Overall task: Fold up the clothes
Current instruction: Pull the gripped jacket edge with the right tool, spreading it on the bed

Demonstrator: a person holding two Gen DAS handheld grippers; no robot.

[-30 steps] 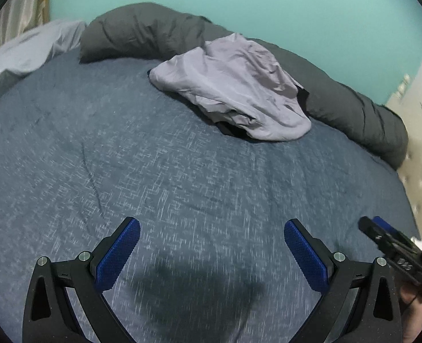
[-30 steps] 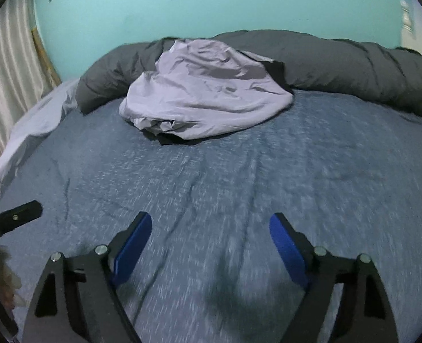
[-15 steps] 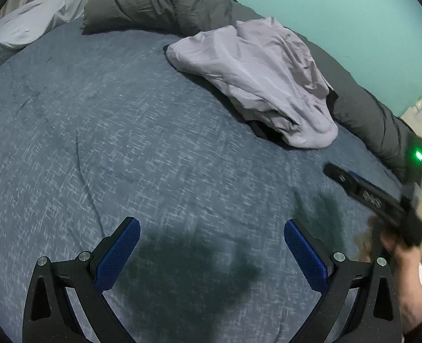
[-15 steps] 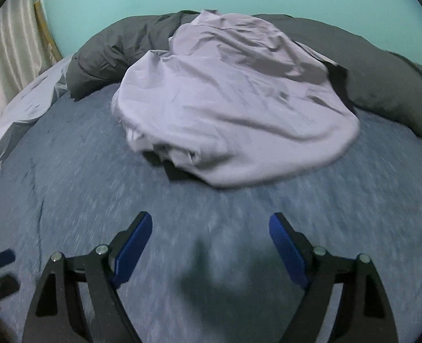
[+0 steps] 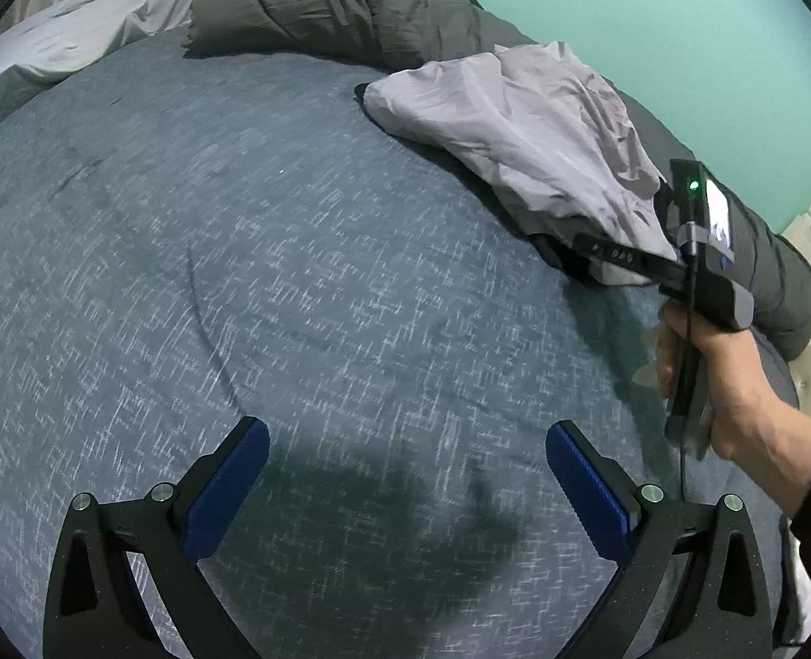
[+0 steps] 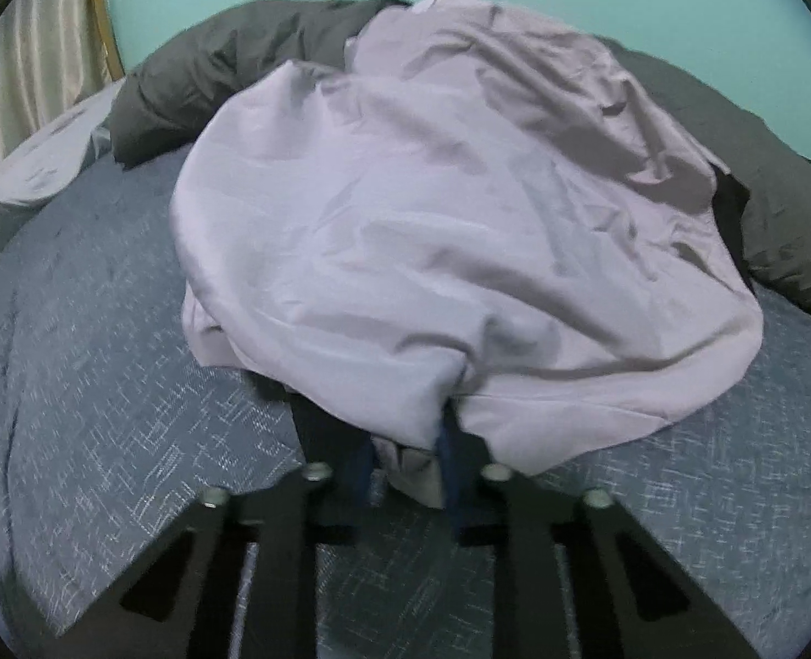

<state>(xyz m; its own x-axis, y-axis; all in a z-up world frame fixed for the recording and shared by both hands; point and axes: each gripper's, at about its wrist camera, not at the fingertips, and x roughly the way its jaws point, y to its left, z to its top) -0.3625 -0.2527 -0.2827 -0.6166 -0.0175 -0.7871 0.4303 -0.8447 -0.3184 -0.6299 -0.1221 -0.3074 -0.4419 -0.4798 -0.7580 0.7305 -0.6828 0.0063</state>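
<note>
Garment (image 6: 449, 230): soft, light, limp; near hem bunched between right hand-held gripper (image 6: 405, 467) pads, jaws just closing onto it. Left hand-held gripper (image 5: 405, 472) wide open, empty, over bed (image 5: 240, 274).

lilac garment (image 6: 433, 208), blue-flecked bedspread (image 5: 295, 274), grey duvet (image 5: 339, 5).

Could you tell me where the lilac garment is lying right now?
In the right wrist view, the lilac garment is heaped on the blue bedspread, against the grey duvet roll, its near edge in the right claw.
</note>
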